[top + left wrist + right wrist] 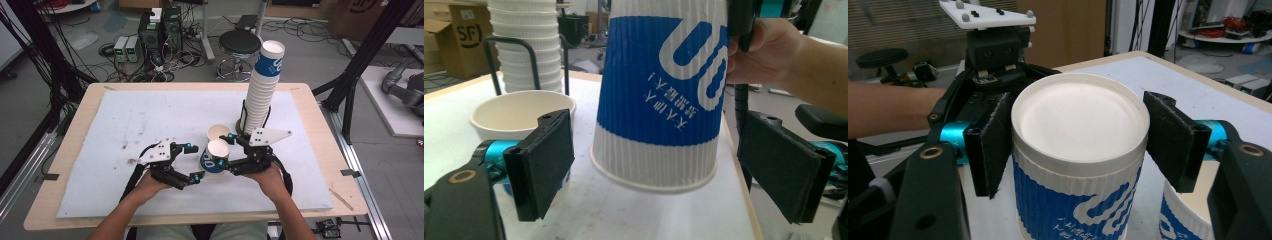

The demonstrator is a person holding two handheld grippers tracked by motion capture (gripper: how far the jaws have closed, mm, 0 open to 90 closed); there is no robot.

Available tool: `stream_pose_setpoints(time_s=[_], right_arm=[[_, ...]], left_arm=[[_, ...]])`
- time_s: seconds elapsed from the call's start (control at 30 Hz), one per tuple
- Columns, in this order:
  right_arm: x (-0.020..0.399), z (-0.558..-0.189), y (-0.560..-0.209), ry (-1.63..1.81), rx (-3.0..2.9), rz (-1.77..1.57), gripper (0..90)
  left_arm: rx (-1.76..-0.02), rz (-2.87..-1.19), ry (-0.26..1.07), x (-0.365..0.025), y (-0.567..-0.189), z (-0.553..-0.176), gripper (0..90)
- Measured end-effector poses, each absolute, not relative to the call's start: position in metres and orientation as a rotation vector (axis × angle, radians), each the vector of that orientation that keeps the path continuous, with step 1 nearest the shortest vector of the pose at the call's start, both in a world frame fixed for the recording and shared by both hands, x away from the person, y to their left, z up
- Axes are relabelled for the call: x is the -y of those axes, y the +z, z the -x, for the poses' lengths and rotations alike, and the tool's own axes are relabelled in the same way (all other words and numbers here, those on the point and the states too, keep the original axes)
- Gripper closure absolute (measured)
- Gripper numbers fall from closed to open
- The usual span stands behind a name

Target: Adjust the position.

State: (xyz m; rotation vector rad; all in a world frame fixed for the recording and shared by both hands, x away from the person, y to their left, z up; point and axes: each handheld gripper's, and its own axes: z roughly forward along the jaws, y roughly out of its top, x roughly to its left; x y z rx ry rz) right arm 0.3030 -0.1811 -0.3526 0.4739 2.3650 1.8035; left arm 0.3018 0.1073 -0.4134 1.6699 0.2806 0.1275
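My right gripper [223,150] [1080,145] is shut on a blue-and-white ribbed paper cup [214,157] [1080,150], with a pad on each side near its upper end. The cup hangs a little above the mat and looks upside down, flat base up and rim down [659,100]. My left gripper [194,161] [664,165] is open, its pads standing apart on either side of the cup's lower part without touching. A second cup [218,132] [519,112] stands upright just behind. A tall stack of cups [263,87] [526,45] rises from a black wire holder [243,115].
A white foam mat [125,130] covers most of the wooden table [320,150]. Beyond the far edge stand a round stool [240,45] and computer boxes with cables [160,30] on the floor. A black frame leg [360,65] stands at the right.
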Motion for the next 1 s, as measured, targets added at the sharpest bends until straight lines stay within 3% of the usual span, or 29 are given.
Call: stream_pose_setpoints(time_s=[0.7,1.0], right_arm=[[0.179,-0.304,-0.357,1.9,-2.377,-0.49,32.0],[0.18,-0.305,-0.36,1.915,-2.374,-0.507,32.2]], left_arm=[[-0.272,-1.707,0.073,-0.094,-0.421,-0.301,15.2],[-0.246,-1.737,0.127,-0.097,-0.419,-0.3,24.7]])
